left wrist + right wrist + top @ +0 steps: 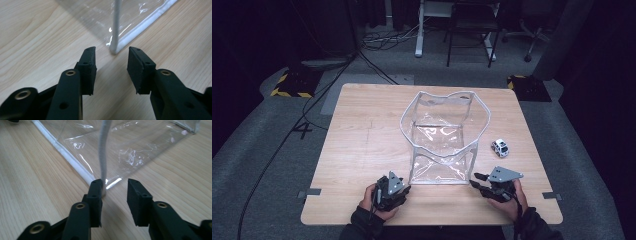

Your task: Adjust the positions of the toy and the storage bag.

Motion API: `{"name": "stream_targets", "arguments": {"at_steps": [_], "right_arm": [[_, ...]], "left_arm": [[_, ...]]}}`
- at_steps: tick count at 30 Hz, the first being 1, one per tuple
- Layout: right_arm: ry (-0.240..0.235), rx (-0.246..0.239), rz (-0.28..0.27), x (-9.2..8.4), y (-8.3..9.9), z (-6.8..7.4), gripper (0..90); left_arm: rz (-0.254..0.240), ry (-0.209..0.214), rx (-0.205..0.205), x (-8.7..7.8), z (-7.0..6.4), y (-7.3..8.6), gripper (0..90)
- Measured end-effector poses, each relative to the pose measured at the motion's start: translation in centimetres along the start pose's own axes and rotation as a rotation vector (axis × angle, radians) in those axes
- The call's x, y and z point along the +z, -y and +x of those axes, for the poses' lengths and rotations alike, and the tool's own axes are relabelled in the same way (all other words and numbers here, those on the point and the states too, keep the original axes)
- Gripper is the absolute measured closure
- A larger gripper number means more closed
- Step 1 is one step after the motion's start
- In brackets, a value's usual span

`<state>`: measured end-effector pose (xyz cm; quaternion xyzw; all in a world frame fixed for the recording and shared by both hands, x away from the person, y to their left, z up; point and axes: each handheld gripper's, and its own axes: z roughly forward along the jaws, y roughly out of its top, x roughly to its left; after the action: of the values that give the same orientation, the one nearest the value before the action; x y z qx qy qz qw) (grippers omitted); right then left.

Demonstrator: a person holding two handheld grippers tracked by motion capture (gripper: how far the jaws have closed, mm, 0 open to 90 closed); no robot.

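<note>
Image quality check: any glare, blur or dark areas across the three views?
High view: table evenly lit, surroundings nearly black; the clear bag shows faint sheen. Left gripper view: jaws sharp, the bag's white corner seam slightly soft, small glints on the plastic. Right gripper view: bright glare streaks on the plastic; the near upright seam is blurred.

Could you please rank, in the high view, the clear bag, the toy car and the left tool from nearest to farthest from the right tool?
1. Clear bag: its near right corner sits just left of the right tool.
2. Toy car: beyond the right tool, slightly right, on the table.
3. Left tool: across the near edge, past the bag's front.
</note>
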<state>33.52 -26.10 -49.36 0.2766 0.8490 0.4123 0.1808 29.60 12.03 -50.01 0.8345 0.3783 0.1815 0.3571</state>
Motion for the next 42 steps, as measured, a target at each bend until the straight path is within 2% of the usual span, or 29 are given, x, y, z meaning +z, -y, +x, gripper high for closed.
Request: {"name": "stream_targets", "arguments": {"at_steps": [1, 2, 4, 5, 6, 7, 8, 10, 12, 14, 15, 16, 18, 20, 22, 24, 26, 27, 28, 30, 32, 34, 36, 40, 42], "right_arm": [[0.010, -0.003, -0.005, -0.2, 0.1, -0.2, 63.2], [0.027, -0.009, -0.006, -0.6, 0.4, -0.6, 60.5], [0.007, 0.009, -0.019, -1.1, 0.8, -1.1, 57.8], [0.013, 0.006, -0.023, -1.4, 1.0, -1.4, 57.2], [0.038, 0.008, -0.015, -1.8, 1.1, -1.7, 55.8], [0.046, -0.002, -0.012, -1.9, 1.2, -2.0, 54.1], [0.058, 0.007, -0.015, -2.2, 1.4, -2.3, 52.8], [0.070, 0.012, -0.028, -2.6, 1.8, -3.3, 51.2], [0.108, 0.033, -0.028, -3.1, 2.1, -4.4, 47.5], [0.156, 0.051, -0.051, -3.3, 2.5, -5.7, 44.5], [0.178, 0.077, -0.051, -3.5, 2.7, -6.2, 43.4], [0.202, 0.094, -0.046, -3.6, 2.9, -6.8, 42.1], [0.238, 0.116, -0.042, -3.7, 3.3, -7.9, 39.6], [0.281, 0.147, -0.019, -3.4, 3.6, -9.0, 36.5], [0.280, 0.162, -0.005, -2.9, 3.8, -9.9, 36.2], [0.264, 0.174, 0.034, -2.3, 3.6, -10.7, 35.4], [0.260, 0.200, 0.008, -2.1, 3.5, -11.2, 37.2], [0.259, 0.203, 0.009, -2.0, 3.4, -11.4, 36.9], [0.247, 0.214, 0.014, -1.8, 3.3, -11.7, 36.6], [0.266, 0.203, 0.033, -1.5, 3.1, -12.0, 34.6], [0.254, 0.228, 0.054, -1.0, 2.9, -12.7, 32.1], [0.268, 0.252, 0.051, -0.8, 2.8, -13.2, 30.9], [0.249, 0.267, 0.059, -0.5, 2.7, -13.7, 30.8], [0.240, 0.258, 0.052, 0.1, 2.3, -14.2, 29.9], [0.234, 0.253, 0.073, 0.5, 2.0, -14.3, 30.5]], "left_arm": [[0.007, -0.003, -0.022, -0.2, 0.4, 0.2, 54.8], [0.011, -0.012, -0.038, -0.3, 0.7, 0.4, 49.7], [0.037, -0.012, -0.077, -0.4, 1.5, 0.6, 44.5], [0.038, -0.013, -0.091, -0.5, 2.0, 0.7, 41.0], [0.034, -0.011, -0.106, -0.5, 2.2, 0.8, 38.9], [0.039, -0.010, -0.098, -0.6, 2.5, 0.8, 38.5], [0.040, -0.005, -0.098, -0.6, 2.7, 0.9, 34.8], [0.054, 0.019, -0.074, -0.6, 2.9, 0.9, 26.8], [0.066, 0.033, -0.047, -0.6, 3.0, 1.0, 22.7], [0.069, 0.063, -0.020, -0.7, 3.2, 1.1, 18.2], [0.069, 0.063, -0.020, -0.7, 3.2, 1.1, 17.4], [0.079, 0.083, -0.001, -0.7, 3.6, 1.2, 15.9], [0.075, 0.087, 0.017, -0.8, 3.9, 1.2, 15.3], [0.079, 0.098, 0.015, -0.8, 4.0, 1.2, 15.0], [0.077, 0.093, 0.012, -0.7, 4.0, 1.2, 14.5], [0.073, 0.099, 0.009, -0.6, 3.9, 1.2, 13.6], [0.077, 0.095, 0.019, -0.6, 4.0, 1.1, 13.6], [0.077, 0.097, 0.011, -0.6, 4.0, 1.1, 13.6], [0.078, 0.094, 0.011, -0.6, 4.0, 1.1, 13.6], [0.081, 0.093, 0.013, -0.6, 4.0, 1.1, 13.6], [0.081, 0.091, 0.011, -0.6, 4.0, 1.1, 13.7], [0.081, 0.091, 0.011, -0.6, 4.0, 1.1, 13.6], [0.081, 0.090, 0.013, -0.6, 4.0, 1.1, 13.7], [0.074, 0.083, 0.006, -0.5, 4.0, 1.0, 13.7], [0.074, 0.082, 0.005, -0.5, 4.0, 1.0, 13.7]]}}
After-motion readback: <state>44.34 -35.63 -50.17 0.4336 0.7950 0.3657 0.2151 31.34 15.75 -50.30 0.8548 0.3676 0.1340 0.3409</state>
